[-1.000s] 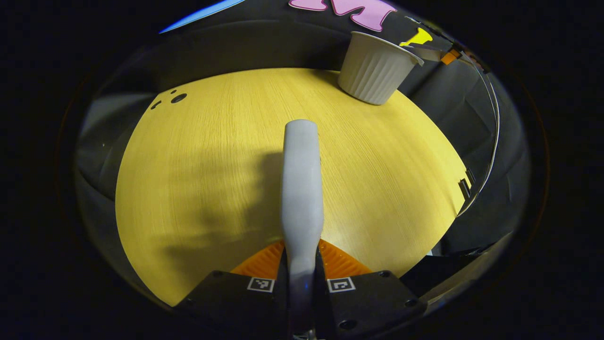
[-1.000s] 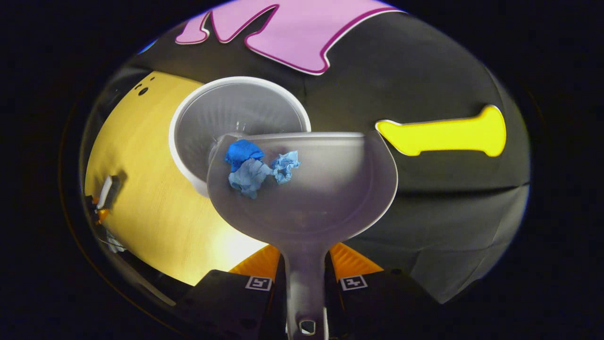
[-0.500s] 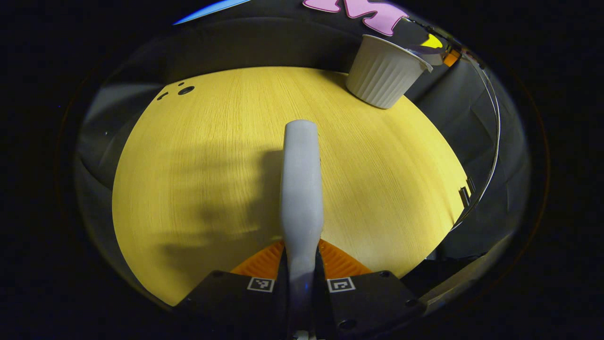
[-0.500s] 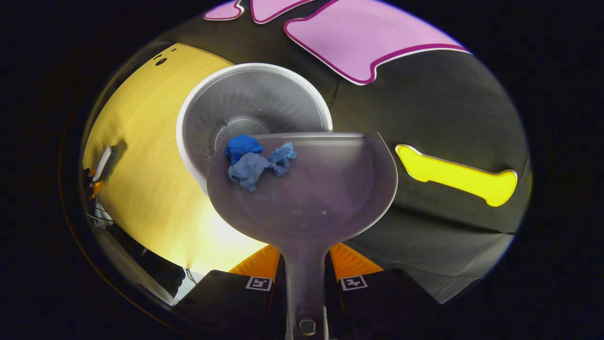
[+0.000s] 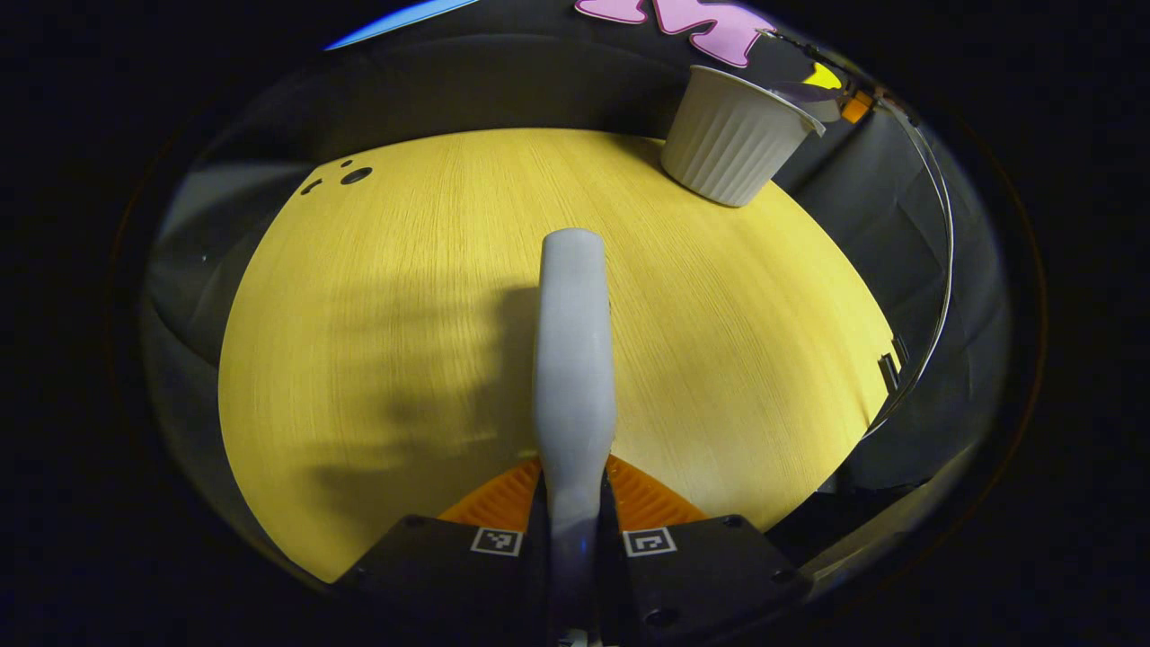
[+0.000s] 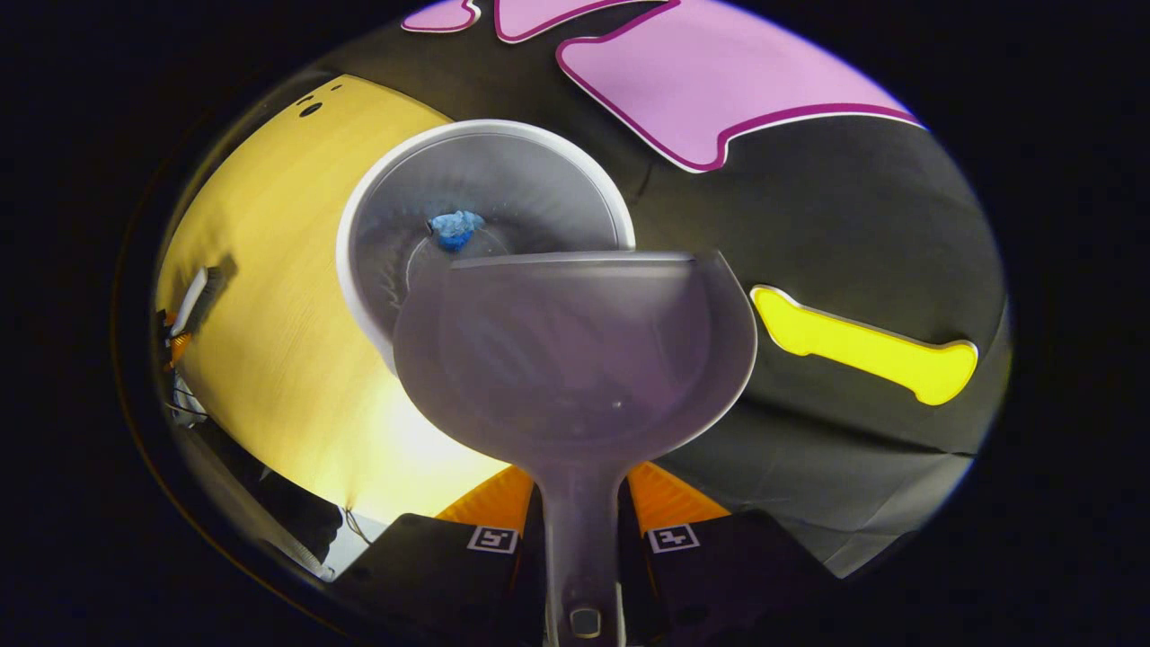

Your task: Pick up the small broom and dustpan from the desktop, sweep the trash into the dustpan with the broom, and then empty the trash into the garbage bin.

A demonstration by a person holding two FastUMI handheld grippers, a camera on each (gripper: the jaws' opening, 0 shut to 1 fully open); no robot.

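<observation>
R gripper (image 6: 582, 530) pinches dustpan (image 6: 575, 359) handle, pan tipped over white bin (image 6: 395, 207) rim; blue trash (image 6: 455, 226) lies inside bin. L gripper (image 5: 575, 530) clamps broom (image 5: 575, 359) handle above yellow table (image 5: 404, 296), bin at far edge w/ black cloth behind.
</observation>
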